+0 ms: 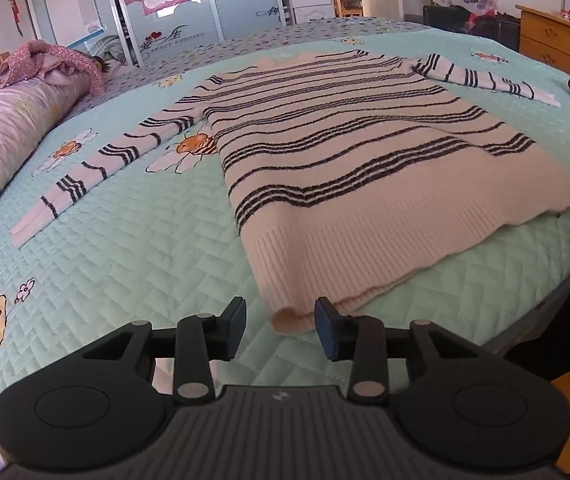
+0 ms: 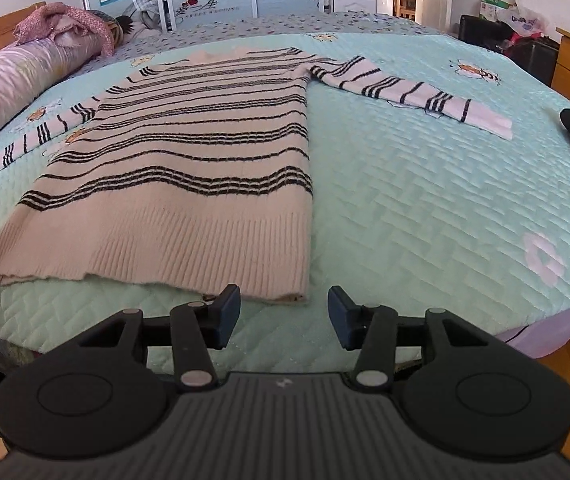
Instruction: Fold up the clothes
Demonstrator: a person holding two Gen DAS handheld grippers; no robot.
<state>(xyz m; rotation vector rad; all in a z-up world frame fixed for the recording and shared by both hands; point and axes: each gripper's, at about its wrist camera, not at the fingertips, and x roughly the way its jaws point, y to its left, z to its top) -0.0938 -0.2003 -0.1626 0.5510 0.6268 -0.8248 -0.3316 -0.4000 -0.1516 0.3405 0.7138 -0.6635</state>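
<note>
Bedroom with a bed (image 1: 125, 240) under a mint quilted cover. Spread flat on it lies a cream sweater (image 1: 345, 140) with dark stripes, sleeves out. Left claw (image 1: 280, 330) hovers spread at its near-left hem corner; right claw (image 2: 283, 317), spread, at the near-right corner.

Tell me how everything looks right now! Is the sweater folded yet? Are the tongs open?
Striped sweater: spread flat on the bed, not folded, both sleeves stretched out to the sides.
Left tongs: open, holding nothing, at the sweater's bottom left corner.
Right tongs: open, holding nothing, by the sweater's bottom right corner.
Green quilt: smooth, covering the bed.
Pink clothes: crumpled in a heap on the rolled bedding.
</note>
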